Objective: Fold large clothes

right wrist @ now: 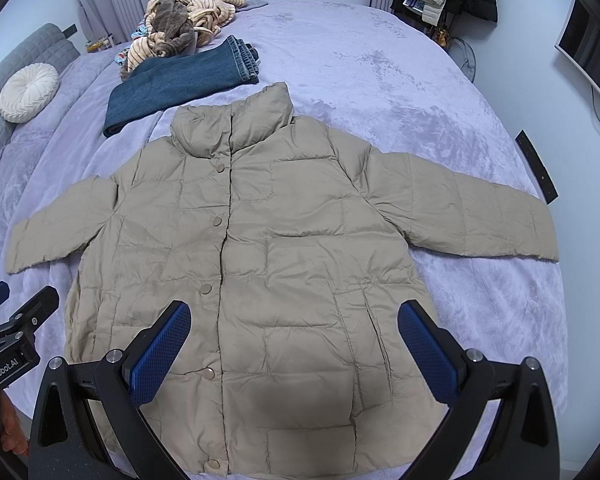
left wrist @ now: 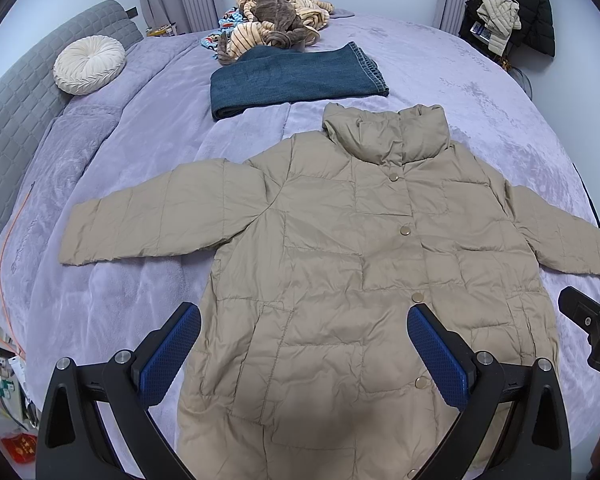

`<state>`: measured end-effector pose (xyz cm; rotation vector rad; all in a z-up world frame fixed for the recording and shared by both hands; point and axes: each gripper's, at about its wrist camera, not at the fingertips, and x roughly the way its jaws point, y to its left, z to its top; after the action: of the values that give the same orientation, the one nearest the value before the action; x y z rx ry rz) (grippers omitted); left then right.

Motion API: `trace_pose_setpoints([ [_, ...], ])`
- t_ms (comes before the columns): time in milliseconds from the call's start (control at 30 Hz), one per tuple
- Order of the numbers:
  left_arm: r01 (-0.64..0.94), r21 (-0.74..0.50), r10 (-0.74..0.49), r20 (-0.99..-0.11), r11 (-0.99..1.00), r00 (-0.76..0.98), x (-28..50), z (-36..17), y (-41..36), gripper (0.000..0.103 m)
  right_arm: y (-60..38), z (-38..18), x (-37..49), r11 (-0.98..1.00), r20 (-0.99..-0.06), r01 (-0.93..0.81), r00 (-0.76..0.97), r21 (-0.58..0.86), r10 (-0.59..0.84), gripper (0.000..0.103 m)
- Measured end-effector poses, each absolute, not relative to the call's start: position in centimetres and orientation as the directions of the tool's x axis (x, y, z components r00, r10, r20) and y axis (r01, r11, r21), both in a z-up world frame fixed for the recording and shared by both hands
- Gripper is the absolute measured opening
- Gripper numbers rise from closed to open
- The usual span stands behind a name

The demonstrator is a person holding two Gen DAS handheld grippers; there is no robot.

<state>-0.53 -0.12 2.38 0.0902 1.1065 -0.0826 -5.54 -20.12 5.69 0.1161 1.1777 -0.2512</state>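
Beige puffer jacket [left wrist: 340, 248] lies flat, front up, on the lavender bed [left wrist: 480, 80], collar twd the far side, hem nearest the cams, both sleeves spread out to the sides; snaps run down the front, closed as far as can be seen. Left claw [left wrist: 304, 318] hangs above the lower left part of the jacket, jaws spread wide, nothing btwn the blue pads [left wrist: 440, 356]; can't tell if the tips touch the fabric. Right claw [right wrist: 294, 316] sits likewise over the lower right part, by the pocket seam, jaws wide apart & empty. Each claw shows at the edge of the other's view, side by side, apart. Folded jeans [left wrist: 292, 80] lie just beyond the collar, to its left, not touching the jacket as far as visible. Behind the jeans, a heap of striped & brown plush clothes [left wrist: 276, 20]. Round white cushion [left wrist: 89, 65] rests near the grey headboard [left wrist: 16, 112] at left. Dark coats hang in the far right corner [left wrist: 508, 12].
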Motion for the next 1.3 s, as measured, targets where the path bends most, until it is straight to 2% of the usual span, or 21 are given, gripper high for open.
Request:
trace_pose_setpoints([
  [1300, 0.110, 0.031, -0.021, -0.896, 0.993, 0.444, -0.66, 2.37, 0.07, 0.103, -20.07, 5.82, -5.15, 0.967, -0.924, 0.252, 0.359, -0.039, -0.131, 0.103],
])
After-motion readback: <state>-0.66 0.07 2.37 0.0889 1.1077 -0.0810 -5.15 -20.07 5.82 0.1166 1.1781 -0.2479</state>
